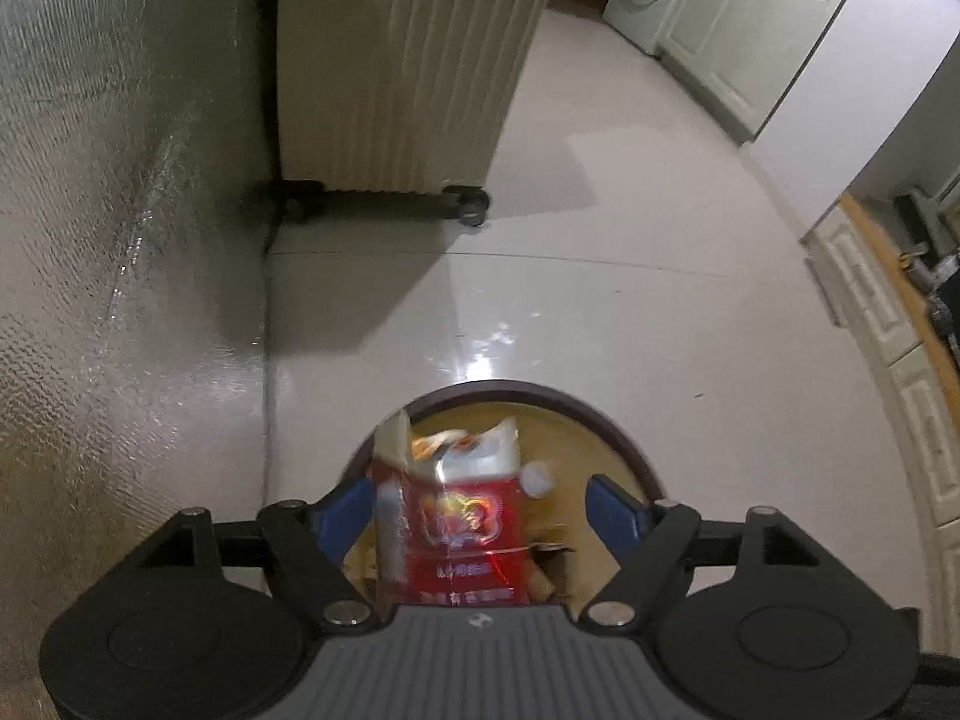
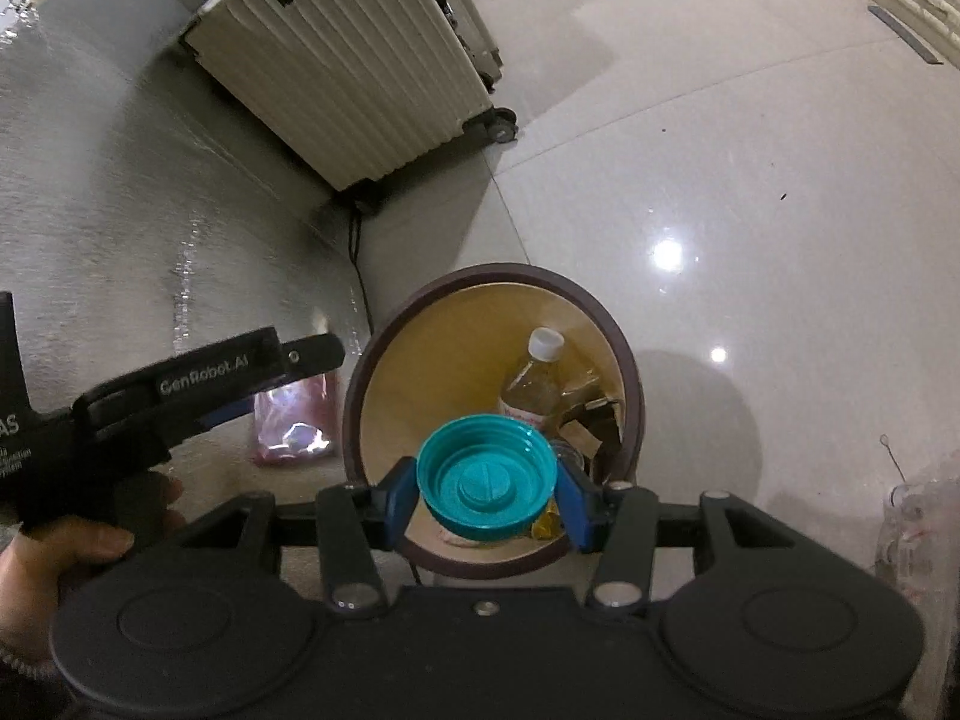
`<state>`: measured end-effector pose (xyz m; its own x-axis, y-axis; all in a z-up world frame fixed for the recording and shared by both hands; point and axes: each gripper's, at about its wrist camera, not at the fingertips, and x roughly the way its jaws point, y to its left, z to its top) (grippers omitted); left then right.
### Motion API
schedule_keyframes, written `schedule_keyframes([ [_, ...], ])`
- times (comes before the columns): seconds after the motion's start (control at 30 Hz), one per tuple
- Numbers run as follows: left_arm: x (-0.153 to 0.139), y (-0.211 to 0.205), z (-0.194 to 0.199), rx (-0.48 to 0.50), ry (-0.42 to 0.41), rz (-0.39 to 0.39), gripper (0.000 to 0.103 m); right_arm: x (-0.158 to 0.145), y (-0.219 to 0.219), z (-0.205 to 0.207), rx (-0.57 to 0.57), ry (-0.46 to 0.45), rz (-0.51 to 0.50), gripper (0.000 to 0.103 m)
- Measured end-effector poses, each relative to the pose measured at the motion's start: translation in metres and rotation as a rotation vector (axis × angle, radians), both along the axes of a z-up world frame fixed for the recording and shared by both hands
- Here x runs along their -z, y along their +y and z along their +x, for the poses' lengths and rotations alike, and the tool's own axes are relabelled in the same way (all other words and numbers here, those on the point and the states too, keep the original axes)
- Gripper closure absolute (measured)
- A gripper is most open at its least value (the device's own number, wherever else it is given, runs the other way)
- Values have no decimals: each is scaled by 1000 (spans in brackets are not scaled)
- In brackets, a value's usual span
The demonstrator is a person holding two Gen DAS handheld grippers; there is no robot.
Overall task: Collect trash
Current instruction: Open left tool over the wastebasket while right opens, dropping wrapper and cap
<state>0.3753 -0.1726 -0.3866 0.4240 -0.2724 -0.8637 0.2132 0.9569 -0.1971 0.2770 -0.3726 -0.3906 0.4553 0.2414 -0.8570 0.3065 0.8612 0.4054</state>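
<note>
Nearest in the right wrist view, the right gripper (image 2: 487, 495) is clamped on a teal plastic lid (image 2: 485, 476), its blue pads pressing both sides, held over the near rim of the round waste bin (image 2: 630, 360). In the left wrist view, the left gripper (image 1: 480, 510) has its jaws apart; the red snack packet (image 1: 456, 531) sits between them over the bin's mouth, the right pad clear of it, so it looks released or dropping. Inside the bin lie a clear bottle with a white cap (image 2: 531, 384) and crumpled brown scraps (image 2: 591, 414). To do this well, carry the lid further over the opening before letting go, since it hangs close to the near edge. Beyond the bin, a pink wrapper (image 2: 294, 420) lies on the floor, and farther off stands a ribbed cream suitcase (image 2: 342, 60).
</note>
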Motion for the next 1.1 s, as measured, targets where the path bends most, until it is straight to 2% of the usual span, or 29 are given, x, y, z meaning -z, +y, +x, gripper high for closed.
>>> schedule_keyframes([
  [0.13,11,11,-3,-32,21,-3,20,12,0,14,0,20,-3,53],
  [0.37,22,26,-14,-61,71,44,16,26,3,30,7,33,-3,51],
  [0.4,21,28,-16,-66,73,48,16,26,1,29,13,30,-1,41],
  [0.47,18,30,-18,-72,74,58,11,27,-1,27,28,21,-3,32],
  [0.73,8,34,-32,-71,87,98,1,23,-11,5,20,39,-32,31],
  [0.83,3,33,-38,-61,86,110,0,16,-14,-1,21,35,-37,29],
  [0.93,-5,32,-43,-55,78,120,0,7,-13,-4,18,21,-46,23],
  [1.07,-17,33,-48,-50,69,126,0,-8,-11,-7,15,-2,-68,3],
  [1.1,-21,33,-50,-50,65,127,0,-12,-10,-9,16,-8,-75,2],
])
